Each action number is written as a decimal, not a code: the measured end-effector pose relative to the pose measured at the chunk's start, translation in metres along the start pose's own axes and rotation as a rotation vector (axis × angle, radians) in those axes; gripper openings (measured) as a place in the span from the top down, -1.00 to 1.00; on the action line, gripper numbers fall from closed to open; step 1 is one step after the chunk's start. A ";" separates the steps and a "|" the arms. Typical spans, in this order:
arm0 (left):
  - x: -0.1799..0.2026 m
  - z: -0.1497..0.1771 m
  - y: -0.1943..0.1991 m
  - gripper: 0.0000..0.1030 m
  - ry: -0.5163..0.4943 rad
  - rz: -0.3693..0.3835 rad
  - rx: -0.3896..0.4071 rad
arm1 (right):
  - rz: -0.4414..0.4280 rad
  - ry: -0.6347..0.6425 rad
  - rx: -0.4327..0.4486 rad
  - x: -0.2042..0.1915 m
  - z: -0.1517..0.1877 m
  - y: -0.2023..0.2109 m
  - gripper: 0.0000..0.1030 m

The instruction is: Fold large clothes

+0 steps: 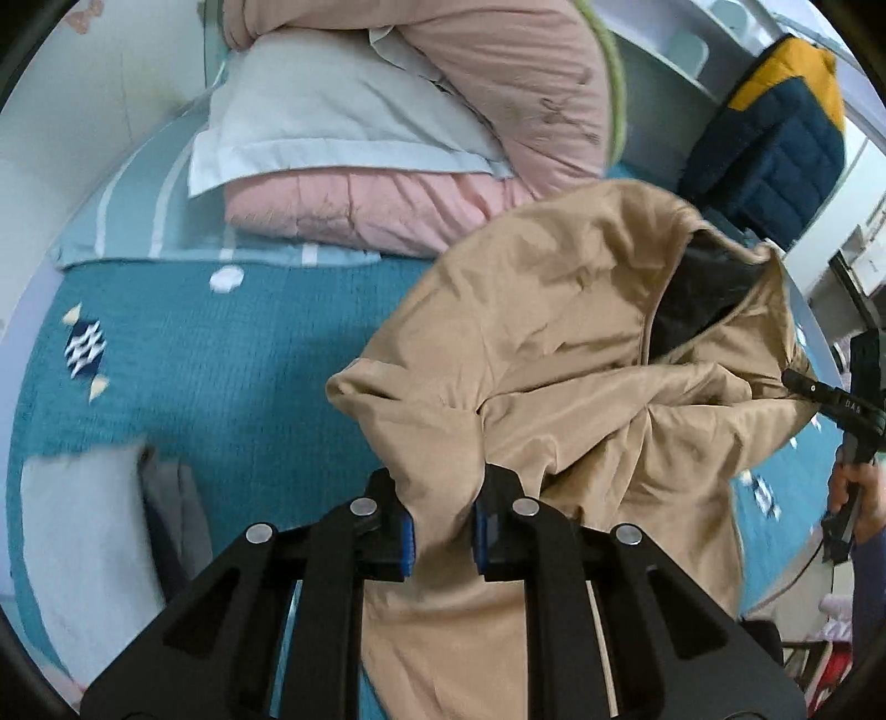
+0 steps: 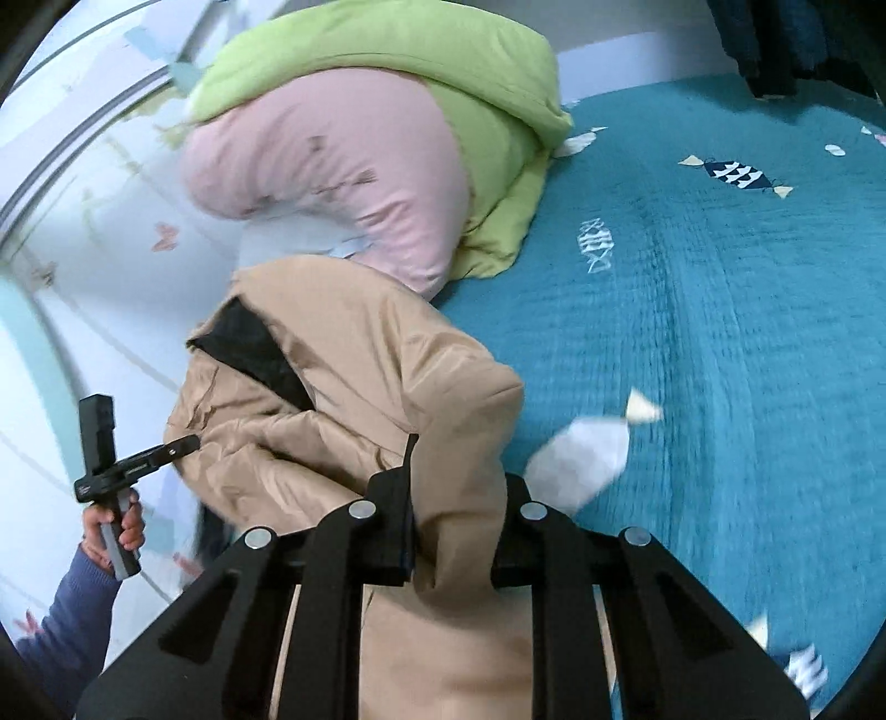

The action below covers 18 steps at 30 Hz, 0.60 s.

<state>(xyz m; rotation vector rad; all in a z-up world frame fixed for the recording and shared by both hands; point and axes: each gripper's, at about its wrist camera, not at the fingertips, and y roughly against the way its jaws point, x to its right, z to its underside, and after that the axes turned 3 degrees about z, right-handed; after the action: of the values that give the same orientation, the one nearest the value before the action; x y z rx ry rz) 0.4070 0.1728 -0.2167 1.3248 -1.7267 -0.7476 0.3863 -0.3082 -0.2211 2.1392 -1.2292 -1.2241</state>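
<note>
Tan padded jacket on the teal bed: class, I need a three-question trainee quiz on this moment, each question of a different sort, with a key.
1. True or false: both claws are shut on the tan padded jacket.
2. Multiple choice: what colour is the lining showing at the jacket's opening? A) black B) red C) white
3. Fill in: the pink quilt lies bundled with a ______ quilt.

Key
1. True: the left claw and the right claw each pinch a fold of the fabric.
2. A: the black lining.
3. Green: the light green quilt wraps over the pink one at the head of the teal quilted bedspread.
</note>
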 end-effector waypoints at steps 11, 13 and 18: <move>0.033 0.163 0.059 0.72 -0.041 0.053 -0.083 | 0.066 0.035 -0.212 -0.012 0.158 0.058 0.68; 0.035 0.191 0.054 0.71 -0.031 0.063 -0.114 | 0.093 0.030 -0.253 -0.005 0.185 0.056 0.68; 0.034 0.236 0.040 0.60 0.003 0.064 -0.181 | 0.144 -0.015 -0.338 0.015 0.237 0.041 0.51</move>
<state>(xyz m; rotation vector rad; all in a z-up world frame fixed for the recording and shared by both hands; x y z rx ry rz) 0.1786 0.1461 -0.2909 1.1422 -1.6494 -0.8443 0.1718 -0.3216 -0.3304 1.7711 -1.0732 -1.2834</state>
